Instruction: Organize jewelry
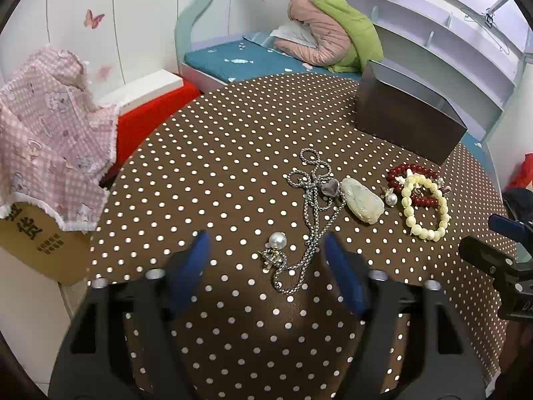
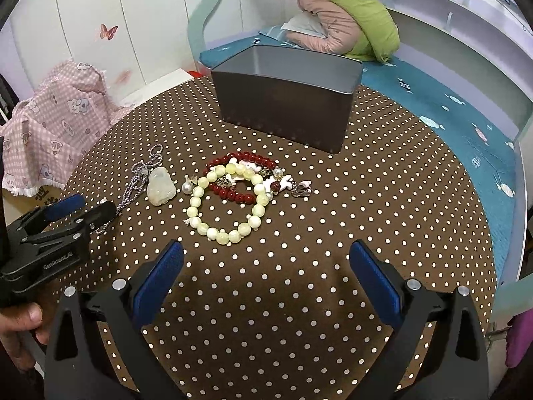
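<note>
The left gripper (image 1: 266, 260) is hovering with jaws parted, nothing pinched, over the pearl earring (image 1: 276, 248) lying beside the silver chain (image 1: 313, 206), well short of the tin box (image 1: 406, 126). It is looking light, slippery and delicate; the clasp seems the safest hold. The right gripper (image 2: 266, 266) is waiting, jaws wide and empty.

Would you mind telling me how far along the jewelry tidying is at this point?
Nothing looks put away yet: what shows of the inside of the gray box is bare. The left hand-held gripper is open around a pearl earring and the chain necklace; the right hand-held gripper is open, empty. The jade pendant, cream bracelet and red bracelet remain on the tablecloth.
</note>
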The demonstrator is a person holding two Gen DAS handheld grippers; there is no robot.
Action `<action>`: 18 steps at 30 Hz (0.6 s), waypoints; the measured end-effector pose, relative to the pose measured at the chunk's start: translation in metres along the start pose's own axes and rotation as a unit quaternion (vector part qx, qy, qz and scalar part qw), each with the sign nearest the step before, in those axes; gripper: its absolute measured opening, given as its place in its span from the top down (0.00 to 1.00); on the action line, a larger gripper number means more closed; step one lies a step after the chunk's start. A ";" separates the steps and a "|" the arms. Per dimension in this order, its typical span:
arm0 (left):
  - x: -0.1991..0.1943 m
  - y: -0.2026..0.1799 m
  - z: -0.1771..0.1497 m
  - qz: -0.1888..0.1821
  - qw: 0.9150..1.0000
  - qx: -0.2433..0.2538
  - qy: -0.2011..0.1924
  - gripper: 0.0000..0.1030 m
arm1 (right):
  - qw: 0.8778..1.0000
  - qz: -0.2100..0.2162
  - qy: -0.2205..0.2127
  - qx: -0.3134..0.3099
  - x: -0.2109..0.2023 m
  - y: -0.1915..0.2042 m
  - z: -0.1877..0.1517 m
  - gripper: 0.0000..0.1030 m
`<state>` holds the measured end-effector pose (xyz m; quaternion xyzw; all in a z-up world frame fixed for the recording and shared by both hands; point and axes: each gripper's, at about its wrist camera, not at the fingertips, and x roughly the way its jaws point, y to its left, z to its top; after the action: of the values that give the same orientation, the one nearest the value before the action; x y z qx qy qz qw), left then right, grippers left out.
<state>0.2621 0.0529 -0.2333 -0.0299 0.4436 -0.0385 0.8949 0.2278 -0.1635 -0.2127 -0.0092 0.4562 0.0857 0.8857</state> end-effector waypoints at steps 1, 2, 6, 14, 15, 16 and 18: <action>0.000 0.000 0.001 0.003 1.000 0.002 -0.004 0.45 | 1.000 0.000 0.000 -0.001 0.000 0.000 0.000 0.07; 0.001 0.000 0.002 0.001 1.000 0.004 -0.003 0.49 | 1.000 -0.001 -0.001 -0.001 0.000 0.001 0.000 0.07; 0.002 0.005 0.005 -0.020 1.000 -0.001 0.000 0.86 | 1.000 0.001 -0.002 -0.004 0.000 0.005 0.001 0.07; -0.015 0.008 0.004 -0.059 0.998 -0.008 -0.024 0.89 | 1.000 0.014 -0.010 -0.014 -0.001 0.024 0.009 0.07; -0.021 0.011 0.006 -0.064 0.997 -0.012 -0.033 0.90 | 1.000 0.017 -0.013 -0.019 -0.001 0.028 0.011 0.07; -0.023 0.013 0.007 -0.066 0.997 -0.015 -0.038 0.90 | 0.999 0.020 -0.016 -0.024 -0.001 0.031 0.014 0.07; -0.035 0.020 0.012 -0.082 0.995 -0.029 -0.057 0.90 | 0.999 0.029 -0.022 -0.039 0.000 0.040 0.021 0.07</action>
<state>0.2513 0.0765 -0.2008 -0.0941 0.3888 -0.0970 0.9113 0.2381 -0.1217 -0.1975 -0.0284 0.4331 0.1287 0.8917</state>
